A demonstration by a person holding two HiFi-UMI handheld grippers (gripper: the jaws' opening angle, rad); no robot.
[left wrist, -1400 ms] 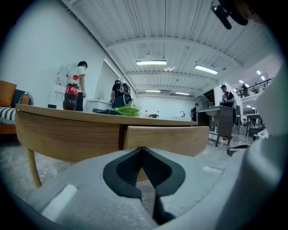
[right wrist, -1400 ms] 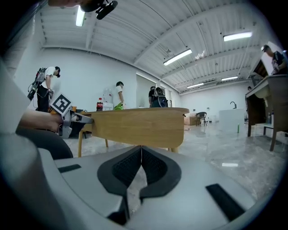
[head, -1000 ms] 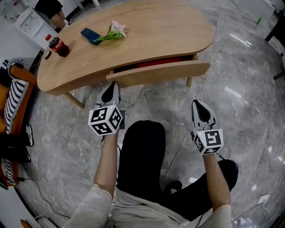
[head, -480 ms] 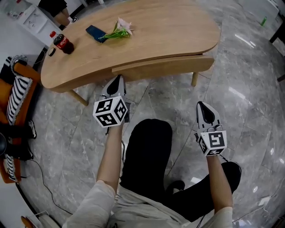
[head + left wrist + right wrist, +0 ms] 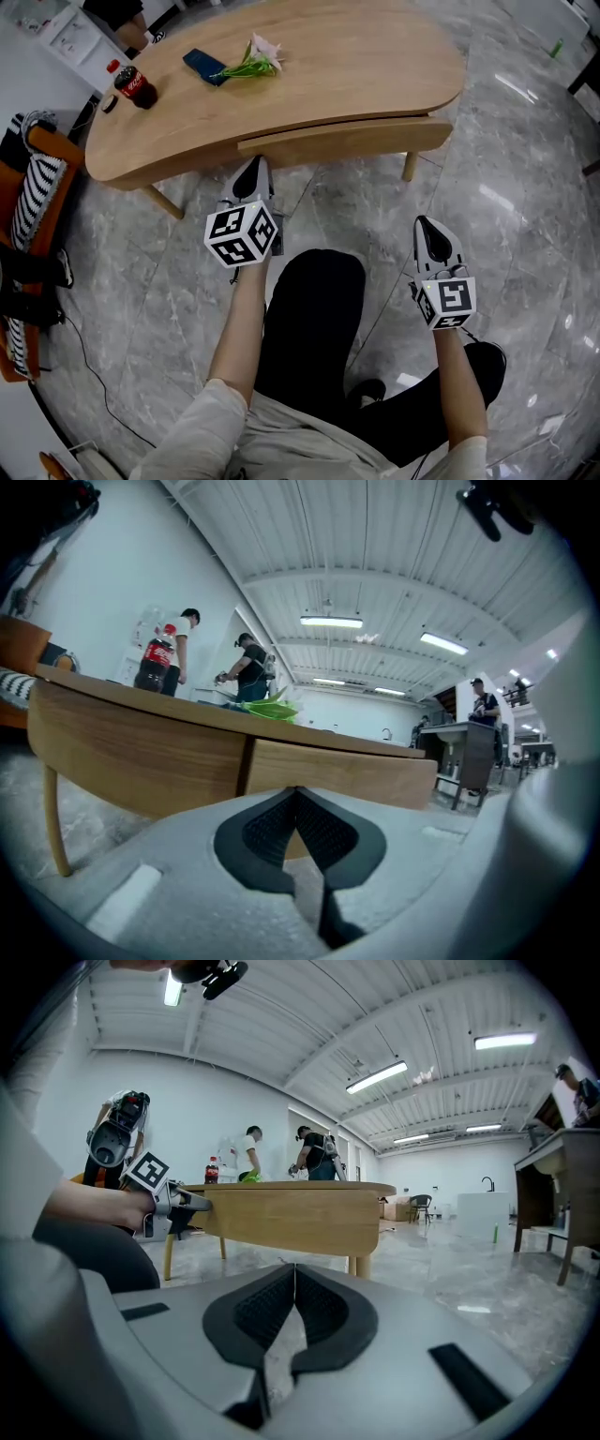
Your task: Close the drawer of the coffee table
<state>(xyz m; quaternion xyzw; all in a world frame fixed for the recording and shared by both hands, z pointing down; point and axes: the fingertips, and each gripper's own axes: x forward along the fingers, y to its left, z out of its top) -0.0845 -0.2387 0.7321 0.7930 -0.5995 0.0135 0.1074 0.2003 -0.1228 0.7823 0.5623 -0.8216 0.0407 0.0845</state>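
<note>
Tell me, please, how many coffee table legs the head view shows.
2: left leg under the left end, right leg under the right end; others may be hidden beneath the top.

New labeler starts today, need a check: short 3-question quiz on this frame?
1. True or false: the drawer stands wide open.
2. Which stands on the table? A bottle; B mug; C lamp.
3. Fill in: the left gripper and the right gripper both have jaws ____.
Key: 1 false; 2 A; 3 shut.
</note>
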